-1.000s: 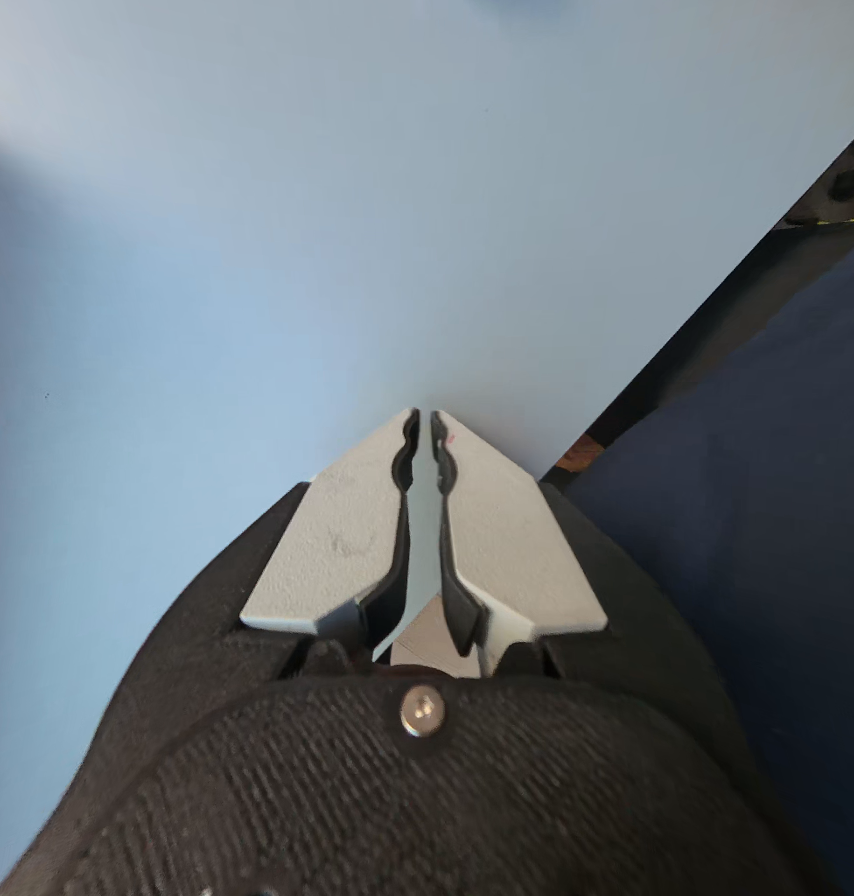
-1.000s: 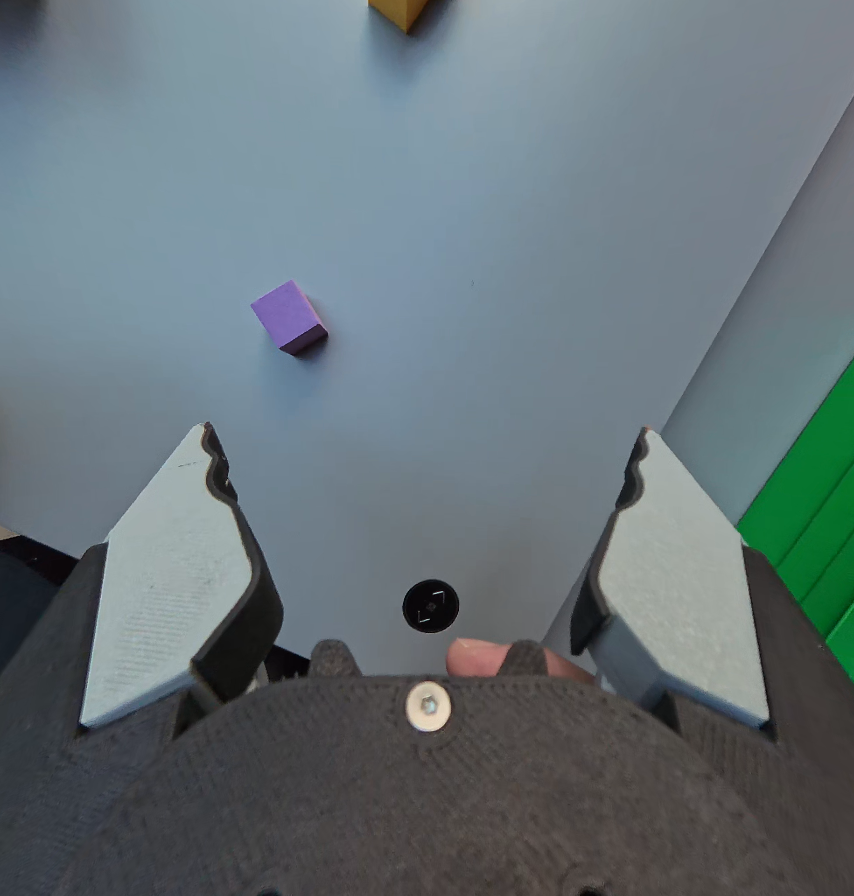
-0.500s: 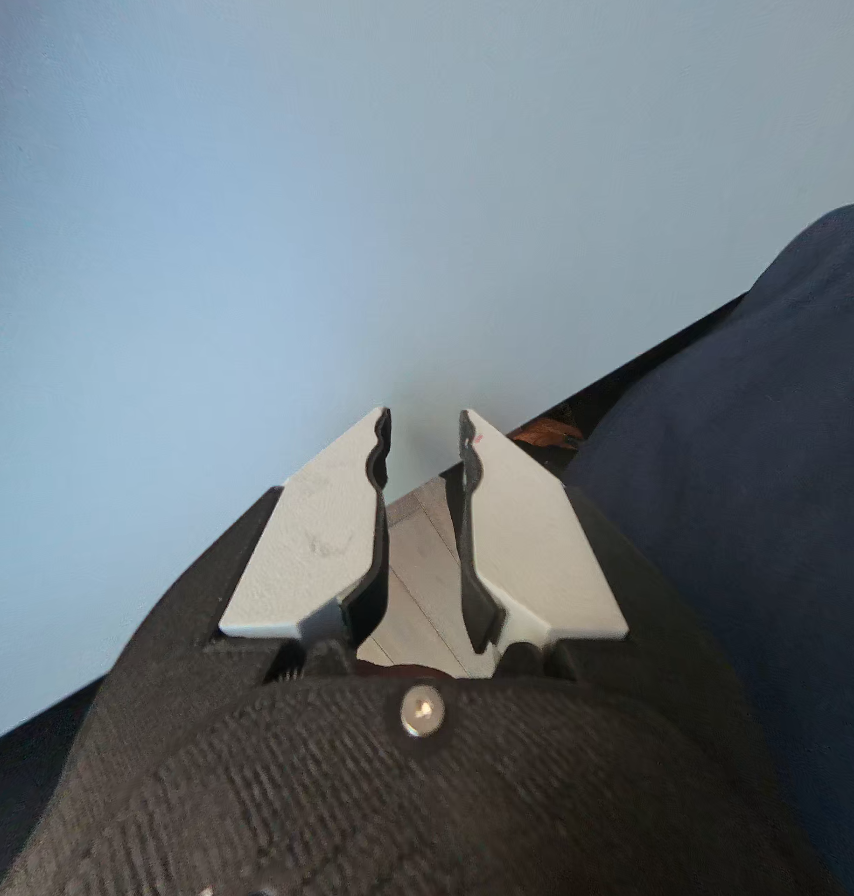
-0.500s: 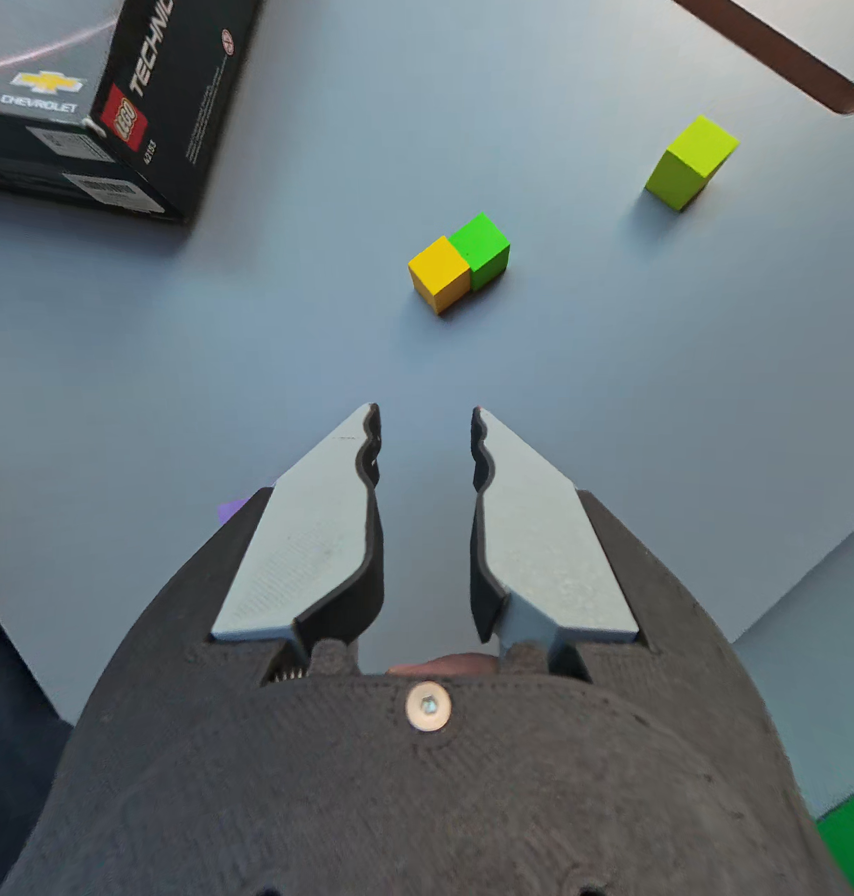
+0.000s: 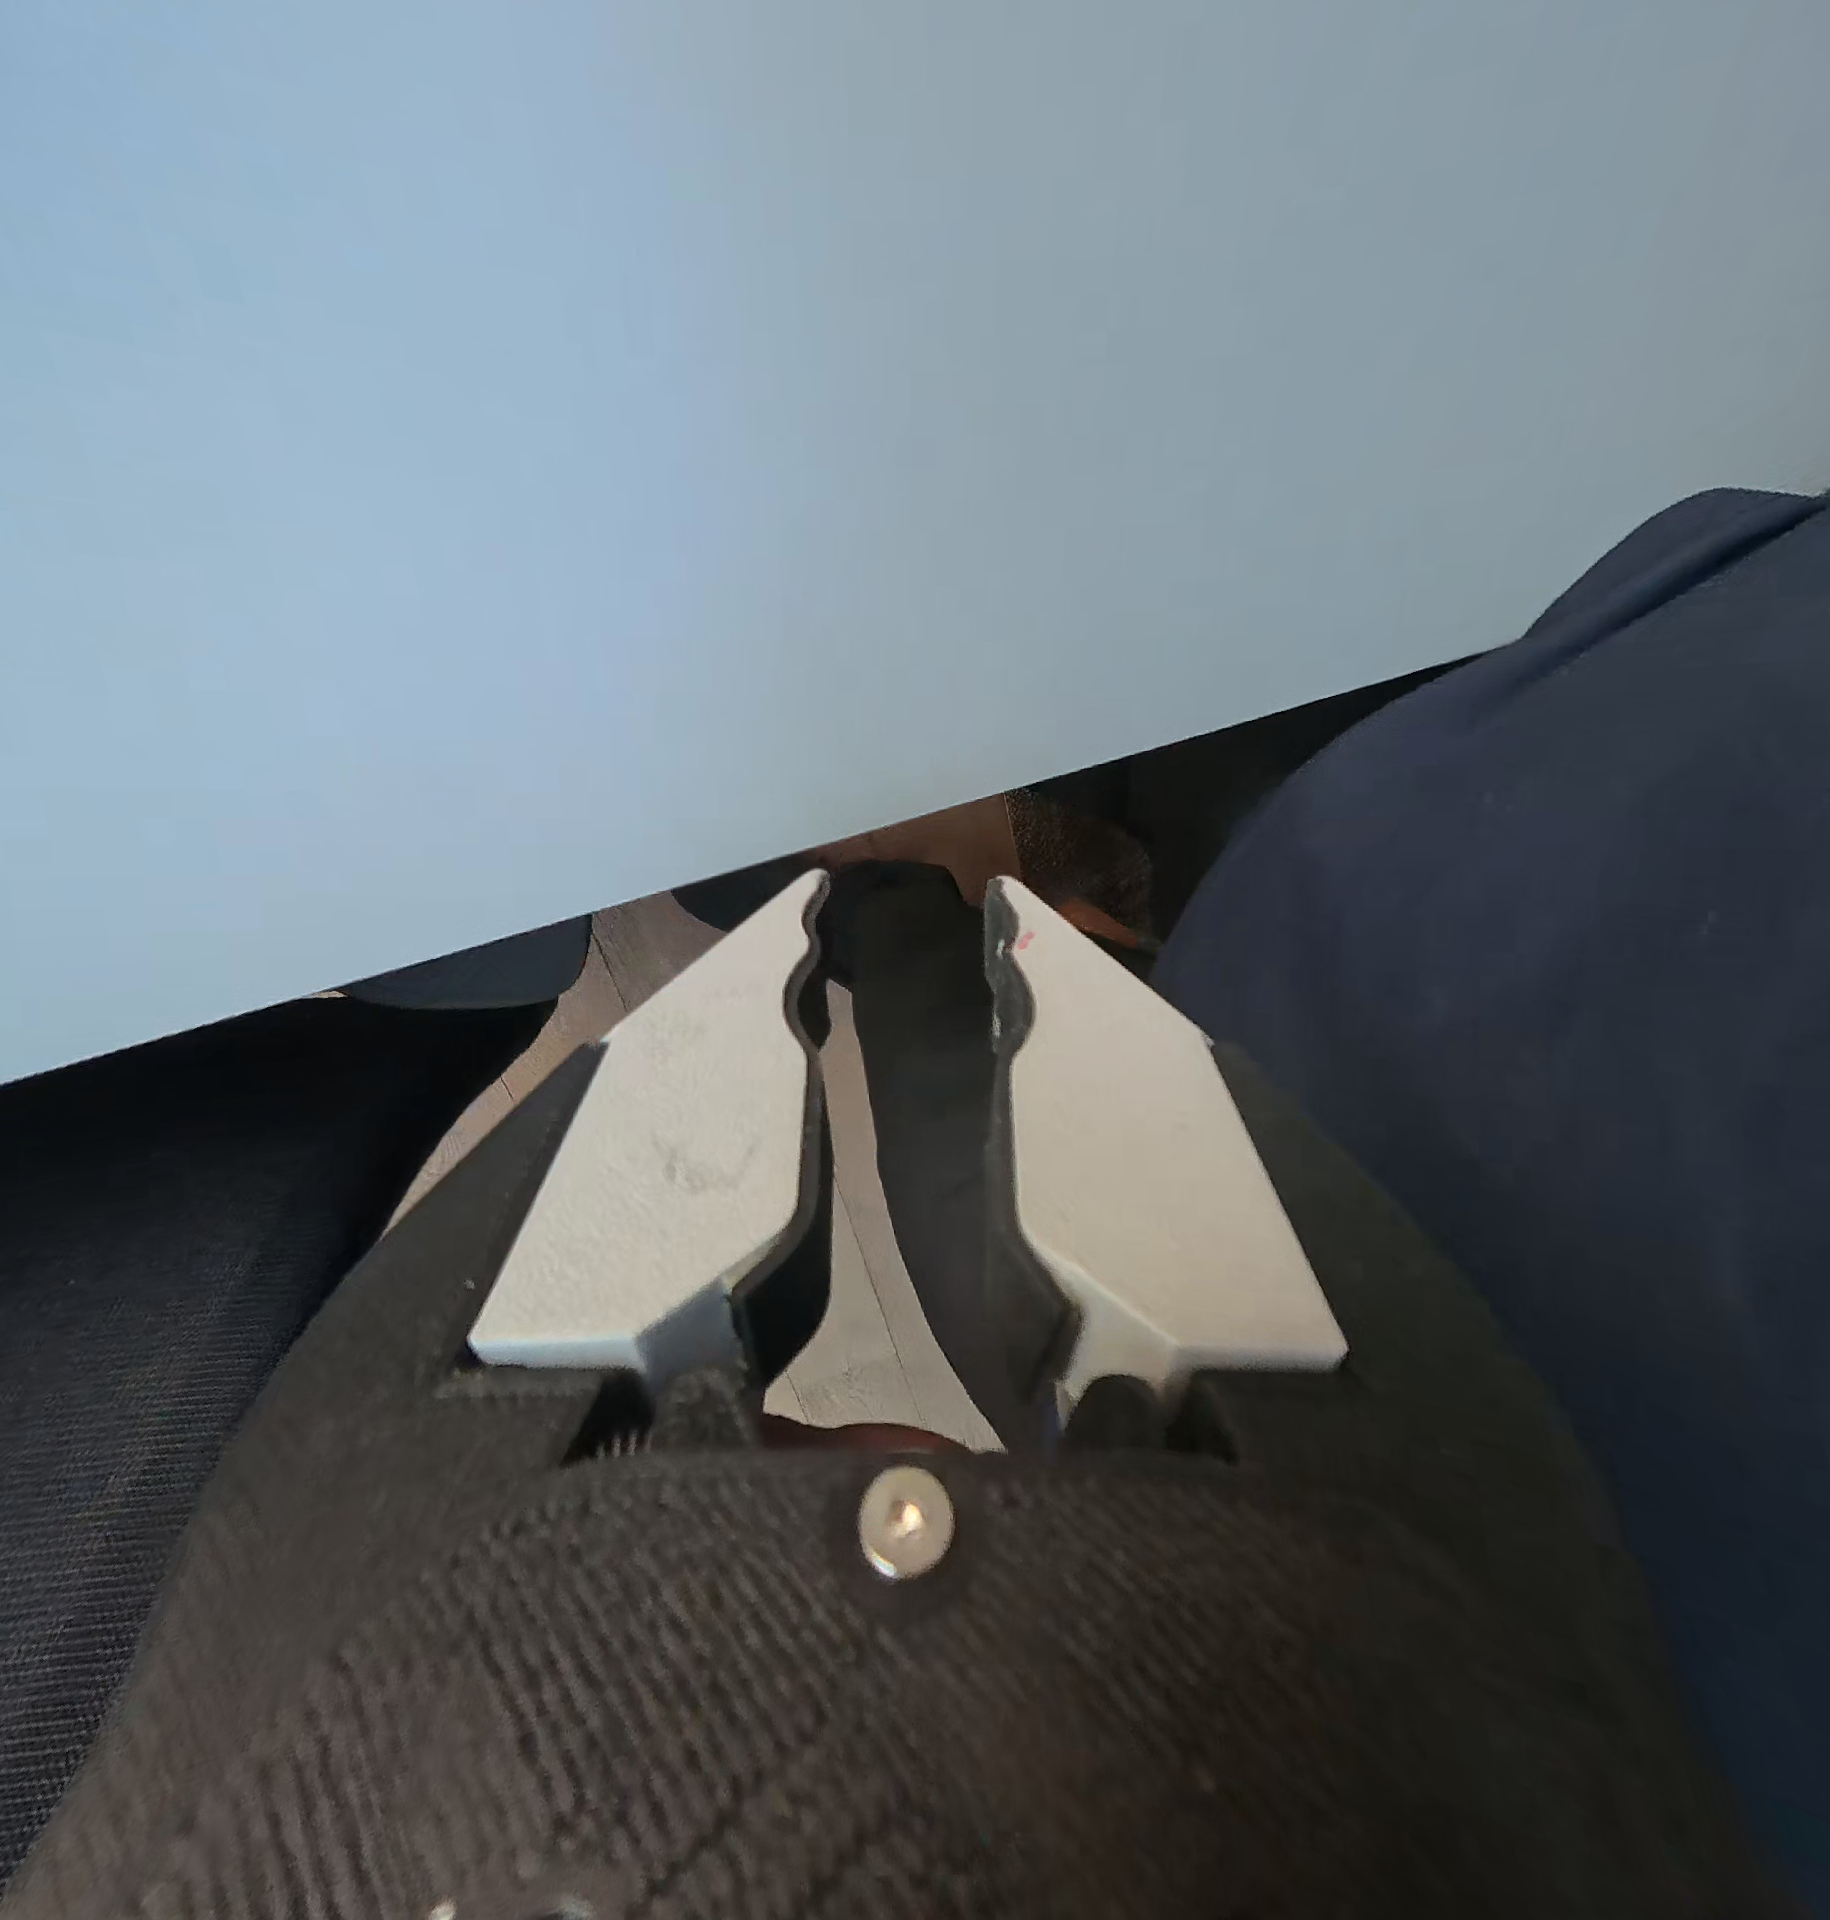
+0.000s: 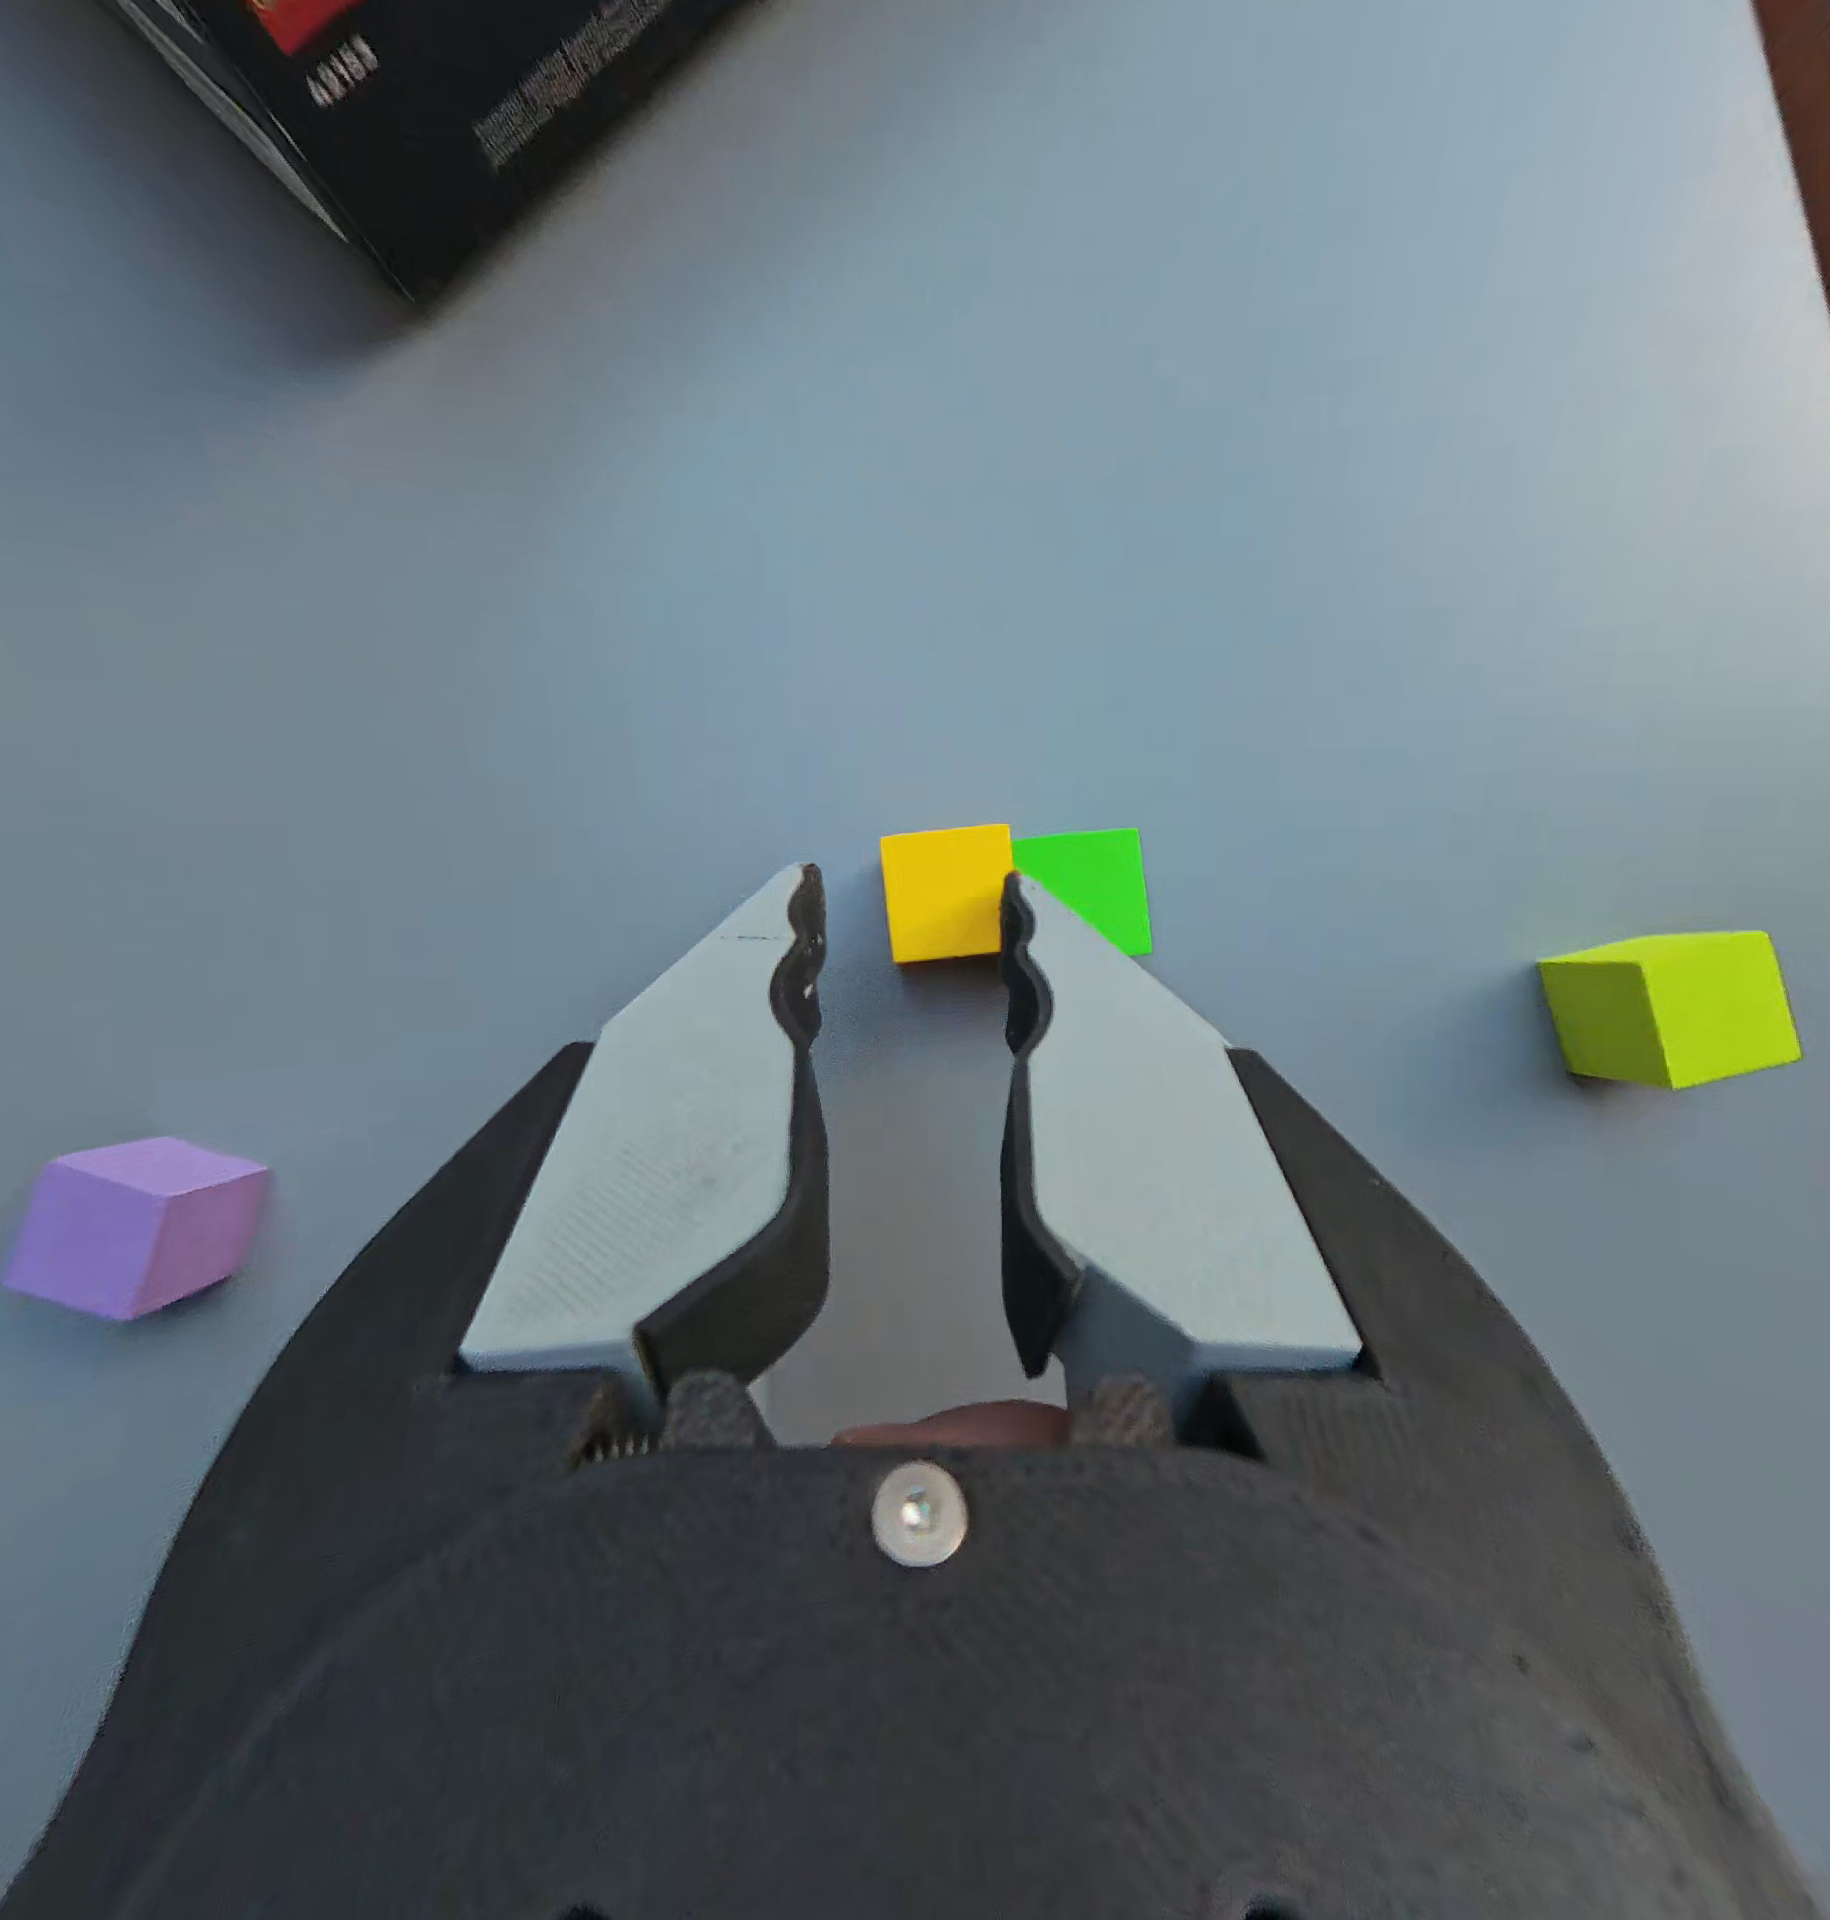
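Right wrist view: spread right claw (image 6: 911,883) over yellow cube (image 6: 937,894); left view: spread left claw (image 5: 906,894), table edge (image 5: 578,914).

Yellow cube (image 6: 942,894) flat on grey table (image 6: 1098,520), touching green cube (image 6: 1093,883).

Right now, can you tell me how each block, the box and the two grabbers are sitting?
Right gripper: partly open, holding nothing, above the table.
Left gripper: partly open, holding nothing, past the table edge.
Yellow block: flat on the table, touching the green block.
Lime block: on the table, alone.
Purple block: on the table, alone.
Black box: lying on the table.
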Demonstrator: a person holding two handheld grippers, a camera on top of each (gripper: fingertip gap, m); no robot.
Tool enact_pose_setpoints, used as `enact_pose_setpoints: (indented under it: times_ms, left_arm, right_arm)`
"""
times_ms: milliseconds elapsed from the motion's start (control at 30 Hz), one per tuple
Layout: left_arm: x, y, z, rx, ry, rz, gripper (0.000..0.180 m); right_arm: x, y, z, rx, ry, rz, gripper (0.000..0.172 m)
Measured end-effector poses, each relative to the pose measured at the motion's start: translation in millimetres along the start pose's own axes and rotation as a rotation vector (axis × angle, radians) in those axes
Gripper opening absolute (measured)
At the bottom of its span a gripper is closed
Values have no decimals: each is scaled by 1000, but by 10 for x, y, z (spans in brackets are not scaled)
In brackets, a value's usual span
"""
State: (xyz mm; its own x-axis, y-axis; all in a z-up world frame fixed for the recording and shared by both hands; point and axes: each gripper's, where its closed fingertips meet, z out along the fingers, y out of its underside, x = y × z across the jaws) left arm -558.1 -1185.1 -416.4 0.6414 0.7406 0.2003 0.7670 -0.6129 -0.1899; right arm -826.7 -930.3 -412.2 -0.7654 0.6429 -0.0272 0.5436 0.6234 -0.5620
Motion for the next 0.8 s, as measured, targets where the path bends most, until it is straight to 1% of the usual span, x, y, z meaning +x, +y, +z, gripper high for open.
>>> enact_pose_setpoints:
  times_ms: [33, 67, 100, 133, 233, 267, 333, 400, 467, 533, 600, 667, 700, 767, 800]
  left_arm:
    - [9, 5, 3, -4, 0, 0, 26]
    - [15, 8, 7, -9, -1, 5, 26]
    - [19, 9, 10, -15, -3, 14, 26]
    - [23, 7, 14, -21, -3, 24, 26]
    - [45, -4, 29, -42, 13, 46, 26]
    - [50, -14, 31, -46, 17, 55, 27]
    - [55, -44, 27, -45, 19, 79, 27]
    - [59, -63, 22, -44, 23, 92, 27]
    - [63, -52, 19, -49, 32, 100, 27]
    - [55, -18, 17, -56, 33, 110, 27]
    - [46, 24, 13, -61, 35, 111, 27]
    - [38, 69, 12, -64, 36, 106, 27]
    - [35, 90, 12, -66, 37, 104, 27]
    - [33, 121, 11, -65, 37, 103, 27]
    - [32, 131, 12, -64, 37, 103, 27]
  right_arm:
    - [38, 4, 40, -3, 40, -6, 28]
    - [93, -10, 53, 6, 84, -13, 29]
    - [131, -9, 64, 1, 110, -13, 26]
    - [144, -13, 70, -1, 117, -14, 30]
    - [136, -8, 79, -2, 129, -61, 32]
    - [113, -2, 75, -3, 121, -74, 34]
    - [9, 25, 45, -17, 70, -64, 22]
    - [-104, 42, 12, -4, 21, -29, 20]
    - [-183, 36, -32, 24, -8, -1, 25]
    - [-171, 37, -61, 32, 10, 6, 33]
    - [-183, 54, -40, 15, 1, 9, 38]
    - [-168, 116, 29, -30, 7, 6, 39]
    - [-172, 151, 70, -53, 4, 13, 37]
    - [-214, 193, 118, -82, -9, 28, 25]
    - [-235, 195, 113, -81, -6, 29, 25]
